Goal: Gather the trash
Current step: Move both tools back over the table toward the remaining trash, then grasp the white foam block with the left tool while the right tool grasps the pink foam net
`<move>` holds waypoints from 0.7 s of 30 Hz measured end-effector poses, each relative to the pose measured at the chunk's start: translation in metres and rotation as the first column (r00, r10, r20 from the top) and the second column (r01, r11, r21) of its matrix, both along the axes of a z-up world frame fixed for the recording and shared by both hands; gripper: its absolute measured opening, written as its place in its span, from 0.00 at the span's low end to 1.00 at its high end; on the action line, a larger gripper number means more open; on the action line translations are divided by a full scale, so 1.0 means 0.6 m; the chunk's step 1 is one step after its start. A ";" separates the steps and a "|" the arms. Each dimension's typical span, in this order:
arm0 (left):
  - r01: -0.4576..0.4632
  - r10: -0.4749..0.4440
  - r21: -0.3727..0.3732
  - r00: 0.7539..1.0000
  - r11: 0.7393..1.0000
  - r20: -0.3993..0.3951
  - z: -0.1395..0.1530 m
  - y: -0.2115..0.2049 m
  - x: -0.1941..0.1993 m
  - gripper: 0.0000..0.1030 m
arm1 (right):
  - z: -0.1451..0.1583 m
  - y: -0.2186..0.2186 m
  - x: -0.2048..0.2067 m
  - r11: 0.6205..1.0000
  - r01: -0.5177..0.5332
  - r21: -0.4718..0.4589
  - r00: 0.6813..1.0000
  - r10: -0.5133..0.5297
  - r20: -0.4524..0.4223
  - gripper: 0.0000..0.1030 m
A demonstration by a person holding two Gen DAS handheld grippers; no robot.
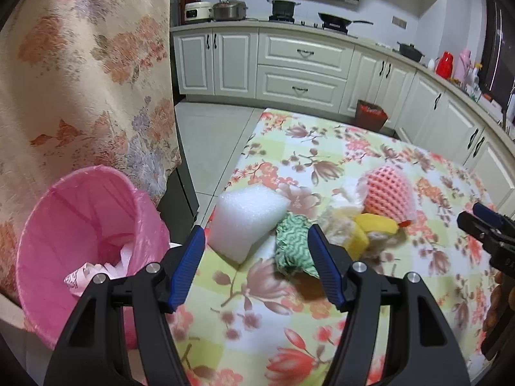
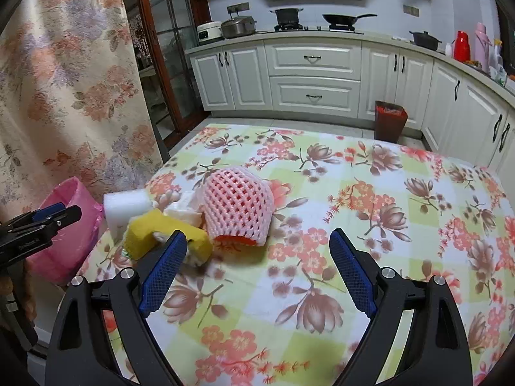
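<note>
A pile of trash lies near the left edge of the floral table (image 1: 322, 337): a white foam block (image 1: 248, 222), a crumpled green patterned cloth (image 1: 293, 244), yellow sponge pieces (image 1: 370, 228), white tissue (image 1: 344, 202) and a pink foam fruit net (image 1: 389, 196). My left gripper (image 1: 256, 234) is open and empty, just short of the foam block and the green cloth. My right gripper (image 2: 259, 241) is open and empty, close in front of the pink net (image 2: 239, 206) and the yellow sponge (image 2: 167, 231). A pink-lined bin (image 1: 80, 241) stands left of the table with paper inside.
A flowered curtain (image 1: 80, 80) hangs at the left above the bin. White kitchen cabinets (image 2: 315, 74) and a dark floor bin (image 2: 389, 122) stand beyond the table's far edge. The right gripper shows at the right edge of the left wrist view (image 1: 482, 225).
</note>
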State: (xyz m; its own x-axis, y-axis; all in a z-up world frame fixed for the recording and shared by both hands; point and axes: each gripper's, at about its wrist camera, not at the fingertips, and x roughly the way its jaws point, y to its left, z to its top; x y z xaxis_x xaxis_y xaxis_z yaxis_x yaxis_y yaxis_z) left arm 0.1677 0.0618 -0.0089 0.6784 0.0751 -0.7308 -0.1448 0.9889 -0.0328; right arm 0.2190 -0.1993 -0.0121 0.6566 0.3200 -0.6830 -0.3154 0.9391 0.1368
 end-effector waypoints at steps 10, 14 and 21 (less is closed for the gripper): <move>0.018 -0.014 0.067 0.998 0.998 -0.064 -0.045 0.012 0.074 0.67 | -0.031 0.029 0.068 1.000 -0.024 -0.004 0.999 0.024 -0.041 0.82; 0.030 -0.020 0.095 0.995 0.995 -0.098 -0.061 0.010 0.097 0.67 | -0.048 0.045 0.095 0.999 -0.043 -0.007 0.997 0.043 -0.070 0.82; 0.051 -0.035 0.096 0.986 0.994 -0.162 -0.087 0.008 0.119 0.67 | -0.076 0.065 0.130 0.998 -0.061 -0.008 0.991 0.060 -0.116 0.82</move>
State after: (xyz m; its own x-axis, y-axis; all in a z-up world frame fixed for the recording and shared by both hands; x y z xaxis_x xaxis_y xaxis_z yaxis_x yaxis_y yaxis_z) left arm 0.2392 0.0665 -0.0613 0.5575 0.1263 -0.8205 -0.0977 0.9915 0.0863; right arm 0.2971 -0.1605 -0.0575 0.5528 0.3481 -0.7571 -0.3542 0.9206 0.1646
